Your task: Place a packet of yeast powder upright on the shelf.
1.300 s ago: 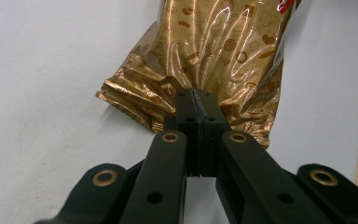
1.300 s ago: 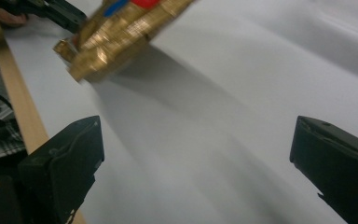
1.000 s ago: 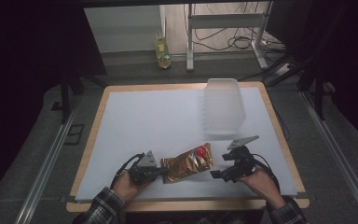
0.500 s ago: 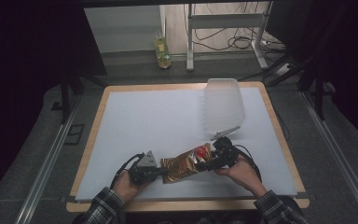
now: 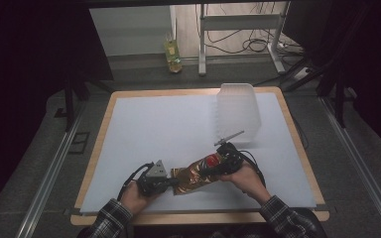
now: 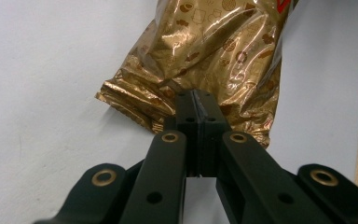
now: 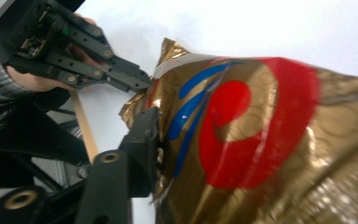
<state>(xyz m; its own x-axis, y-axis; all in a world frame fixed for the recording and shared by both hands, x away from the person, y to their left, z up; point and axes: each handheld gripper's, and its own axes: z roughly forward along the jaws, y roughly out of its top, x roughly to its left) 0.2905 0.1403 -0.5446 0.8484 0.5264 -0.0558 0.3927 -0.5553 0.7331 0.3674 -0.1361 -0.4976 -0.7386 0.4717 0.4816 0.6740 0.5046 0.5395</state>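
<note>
While the left gripper [image 5: 164,182] pinches the gold snack bag [image 5: 197,172] at its near-left end, the right gripper [image 5: 213,169], jaws just closing, straddles its far-right end.

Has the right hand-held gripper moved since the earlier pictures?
Yes. The right hand-held gripper has shifted left, away from the table's right edge, onto the gold snack bag, its jaws closing.
</note>
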